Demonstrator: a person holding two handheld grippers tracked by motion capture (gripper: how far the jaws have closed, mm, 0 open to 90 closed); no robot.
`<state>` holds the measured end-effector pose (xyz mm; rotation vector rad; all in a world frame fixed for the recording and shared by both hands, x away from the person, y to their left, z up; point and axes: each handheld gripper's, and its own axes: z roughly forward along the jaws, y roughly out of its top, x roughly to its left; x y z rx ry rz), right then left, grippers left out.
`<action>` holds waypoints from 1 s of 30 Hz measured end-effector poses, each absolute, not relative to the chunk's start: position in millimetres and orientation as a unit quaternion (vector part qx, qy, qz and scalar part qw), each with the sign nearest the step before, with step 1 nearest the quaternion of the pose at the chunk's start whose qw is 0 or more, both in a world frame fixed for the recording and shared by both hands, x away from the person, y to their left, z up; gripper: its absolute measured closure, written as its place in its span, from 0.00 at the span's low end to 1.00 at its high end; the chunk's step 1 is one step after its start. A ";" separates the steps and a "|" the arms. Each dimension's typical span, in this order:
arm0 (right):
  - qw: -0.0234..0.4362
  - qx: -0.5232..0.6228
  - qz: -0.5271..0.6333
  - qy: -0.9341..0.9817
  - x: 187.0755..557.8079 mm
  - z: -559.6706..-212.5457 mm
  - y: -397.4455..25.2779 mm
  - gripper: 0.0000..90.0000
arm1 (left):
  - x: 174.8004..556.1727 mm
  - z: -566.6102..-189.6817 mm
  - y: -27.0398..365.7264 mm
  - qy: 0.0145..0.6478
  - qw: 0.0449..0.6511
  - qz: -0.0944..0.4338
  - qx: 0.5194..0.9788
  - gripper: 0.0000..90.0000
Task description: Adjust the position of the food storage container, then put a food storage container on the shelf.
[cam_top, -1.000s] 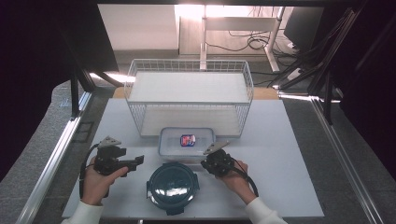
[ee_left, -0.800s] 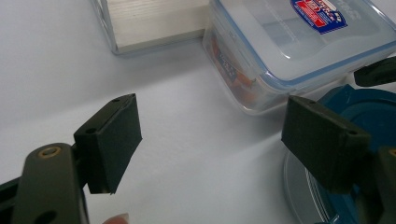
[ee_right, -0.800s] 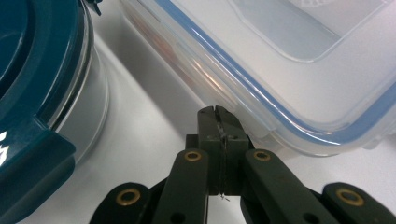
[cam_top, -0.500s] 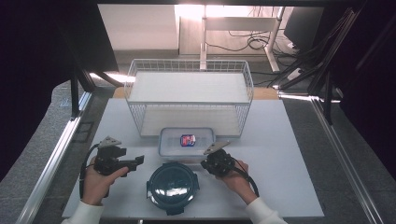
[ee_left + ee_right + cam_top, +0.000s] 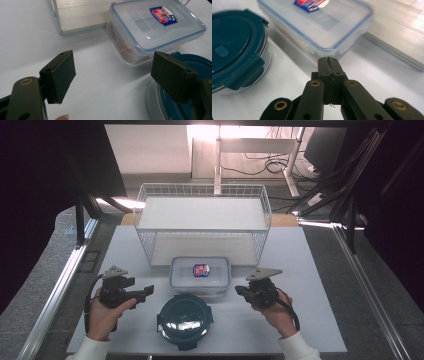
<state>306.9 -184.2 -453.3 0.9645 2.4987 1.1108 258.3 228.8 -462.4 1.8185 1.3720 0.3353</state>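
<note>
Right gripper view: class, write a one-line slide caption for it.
Right gripper, jaws shut, points at a clear rectangular lidded container, a round teal-lidded container beside it.

The counter (image 5: 310,320) is white and flat. A white wire basket (image 5: 202,227) stands on it at the far side. Just in front of the basket sits a clear box with a lid (image 5: 200,274). Nearer the person, close beside that box, sits a round bowl with a dark blue lid (image 5: 184,319).
</note>
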 end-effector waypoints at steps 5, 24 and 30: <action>0.110 0.378 0.408 0.824 315.7 -450.0 -197.1 0.59 | 257.4 -463.0 227.9 0.550 0.404 0.135 0.719 0.19; 0.069 0.421 0.432 0.795 328.0 -454.1 -206.1 0.21 | 261.9 -464.3 228.7 0.578 0.411 0.114 0.696 0.09; 0.049 0.422 0.439 0.792 332.3 -455.0 -203.9 0.19 | 263.8 -463.5 228.1 0.566 0.429 0.097 0.697 0.10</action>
